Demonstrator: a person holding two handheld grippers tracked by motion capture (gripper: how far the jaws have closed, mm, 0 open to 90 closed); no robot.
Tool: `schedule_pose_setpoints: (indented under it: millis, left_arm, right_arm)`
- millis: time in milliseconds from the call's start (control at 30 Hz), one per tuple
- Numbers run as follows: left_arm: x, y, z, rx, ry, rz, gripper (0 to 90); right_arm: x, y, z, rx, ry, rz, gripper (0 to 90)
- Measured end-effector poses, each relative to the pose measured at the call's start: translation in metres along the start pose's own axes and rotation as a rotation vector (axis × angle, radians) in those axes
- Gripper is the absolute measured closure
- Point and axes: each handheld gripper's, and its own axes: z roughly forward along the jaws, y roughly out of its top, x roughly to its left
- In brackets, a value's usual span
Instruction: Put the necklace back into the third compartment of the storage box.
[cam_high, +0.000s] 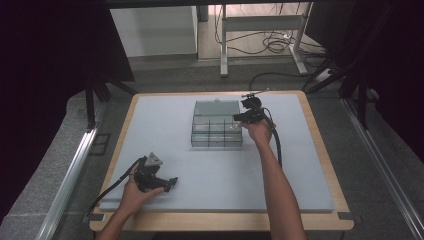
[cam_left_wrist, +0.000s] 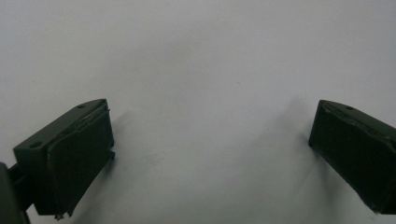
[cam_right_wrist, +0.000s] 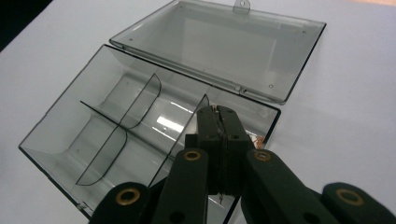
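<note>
Hovering over open clear box (cam_right_wrist: 140, 116), right gripper (cam_right_wrist: 218, 112) jaws pressed together; left gripper (cam_left_wrist: 210, 140) jaws spread on mat (cam_left_wrist: 201, 56).

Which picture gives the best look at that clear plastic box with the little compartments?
The right gripper view: the clear box sits close, lid open flat, dividers plain. The high view shows it small and far off. The left gripper view shows bare table surface.

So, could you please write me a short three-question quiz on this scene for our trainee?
1. True or false: the lid of the clear divided box lies open.
2. Which gripper has its jaws wide apart: A) left gripper, B) right gripper?
3. What does the left gripper rest on?

Key:
1. True.
2. A; the right jaws are pressed together over the box.
3. The pale mat, near the table's front left.
</note>
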Motion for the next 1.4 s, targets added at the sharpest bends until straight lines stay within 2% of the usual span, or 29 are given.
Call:
schedule_pose_setpoints:
  millis: [333,500,567,733,767,933,1033,1400]
  left_arm:
    - [0.000,0.000,0.000,0.000,0.000,0.000,0.0]
    - [0.000,0.000,0.000,0.000,0.000,0.000,0.0]
    - [0.000,0.000,0.000,0.001,-0.001,0.001,0.0]
    - [0.000,0.000,0.000,0.003,-0.001,0.003,0.0]
    - [0.000,0.000,0.000,0.002,-0.001,0.003,0.0]
    - [0.000,0.000,0.000,0.002,0.000,0.003,0.0]
    - [0.000,0.000,0.000,0.002,0.000,0.003,0.0]
    - [0.000,0.000,0.000,-0.001,0.000,0.000,0.0]
  right_arm:
    - [0.000,-0.003,0.006,0.014,-0.008,-0.016,87.3]
    - [0.001,-0.004,0.007,0.027,-0.028,-0.021,65.9]
    - [0.001,-0.006,0.005,0.034,-0.018,-0.011,58.6]
    - [0.004,-0.015,-0.004,0.024,-0.017,-0.024,51.0]
    - [0.005,-0.023,-0.014,0.010,0.002,-0.033,46.1]
    - [0.006,-0.041,-0.038,-0.023,0.009,-0.044,40.3]
    - [0.003,-0.057,-0.051,-0.044,0.019,-0.025,38.3]
    - [-0.009,-0.125,-0.093,-0.075,0.035,-0.041,33.1]
